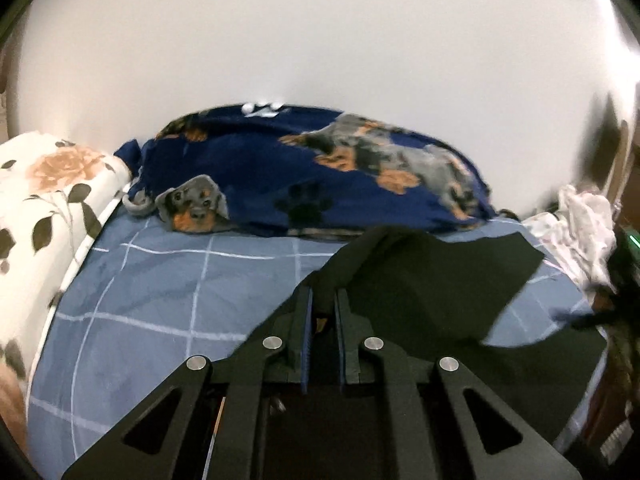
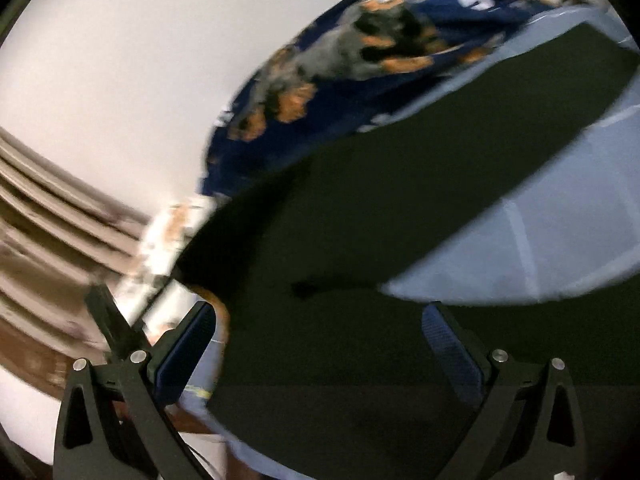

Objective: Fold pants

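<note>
Both claws meet the black fabric pants (image 1: 432, 280) on the blue checked bed (image 1: 168, 280): left claw (image 1: 324, 300) clenched on an edge, cloth trailing rightward; right claw (image 2: 320, 344) released, pants between its fingers.

Bed (image 1: 168, 292): blue checked sheet bare to the left of the left gripper (image 1: 323, 300), room to pass there. Far edge blocked by a bunched dog-print blanket (image 1: 312, 172) against the wall. Floral pillow (image 1: 52, 208) bounds the left side; crumpled white cloth (image 1: 580, 228) on the right. Black pants (image 1: 440, 280) cover the near right; in the right wrist view bare sheet shows beyond them.
</note>
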A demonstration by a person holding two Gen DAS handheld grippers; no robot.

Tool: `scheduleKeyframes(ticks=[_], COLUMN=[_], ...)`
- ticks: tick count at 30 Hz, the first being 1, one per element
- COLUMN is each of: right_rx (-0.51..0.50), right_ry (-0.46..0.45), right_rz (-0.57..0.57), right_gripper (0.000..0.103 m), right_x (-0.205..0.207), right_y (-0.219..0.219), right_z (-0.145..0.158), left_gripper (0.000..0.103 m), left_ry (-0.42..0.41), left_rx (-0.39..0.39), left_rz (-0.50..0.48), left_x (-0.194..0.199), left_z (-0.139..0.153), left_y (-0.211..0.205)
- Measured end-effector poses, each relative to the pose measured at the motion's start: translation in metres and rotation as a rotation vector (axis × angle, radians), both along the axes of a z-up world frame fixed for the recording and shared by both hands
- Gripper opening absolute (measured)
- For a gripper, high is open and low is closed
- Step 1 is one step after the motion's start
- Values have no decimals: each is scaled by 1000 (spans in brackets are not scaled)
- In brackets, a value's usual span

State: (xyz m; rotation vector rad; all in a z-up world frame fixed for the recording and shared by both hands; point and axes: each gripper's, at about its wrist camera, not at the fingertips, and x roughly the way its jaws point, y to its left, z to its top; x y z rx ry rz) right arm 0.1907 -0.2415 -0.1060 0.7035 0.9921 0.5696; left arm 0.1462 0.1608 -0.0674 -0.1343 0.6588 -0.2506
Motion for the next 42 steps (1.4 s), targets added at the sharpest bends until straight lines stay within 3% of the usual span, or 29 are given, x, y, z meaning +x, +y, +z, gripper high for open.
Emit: scheduleKeyframes(ticks=[6, 13, 15, 17, 18, 19, 24, 28, 34, 42], right_rx=[131, 234, 214, 141, 122, 116, 113, 109, 90, 81], right_ry=[113, 250, 239, 240, 250, 252, 157, 117, 173, 320], right_rz=[5, -70, -54, -29, -12, -7, 5, 42, 63, 111], right_gripper=[103, 100, 85, 23, 10, 10, 7, 7, 6, 3], right_x=[74, 141, 154, 163, 168, 168, 126, 54, -58, -118], right_y=[8, 12, 18, 26, 26, 26, 21, 12, 4, 18], right_z=[-27, -74, -76, -76, -78, -79, -61, -45, -61, -119], left_gripper=[10, 11, 11, 11, 11, 12, 12, 13, 13, 14], left_ry=[20, 90, 98, 104, 110, 116, 143, 175, 241, 307], left_rx=[-48, -86, -93, -80, -78, -73, -67, -82, -14, 49], left_rz=[-37, -22, -11, -5, -3, 0, 45, 85, 85, 82], left_x=[-60, -81, -80, -79, -78, -76, -79, -90, -117, -144], left_z=[-4, -24, -25, -25, -24, -25, -23, -23, -36, -59], left_y=[-22, -31, -30, -30, -29, -27, -10, 12, 17, 13])
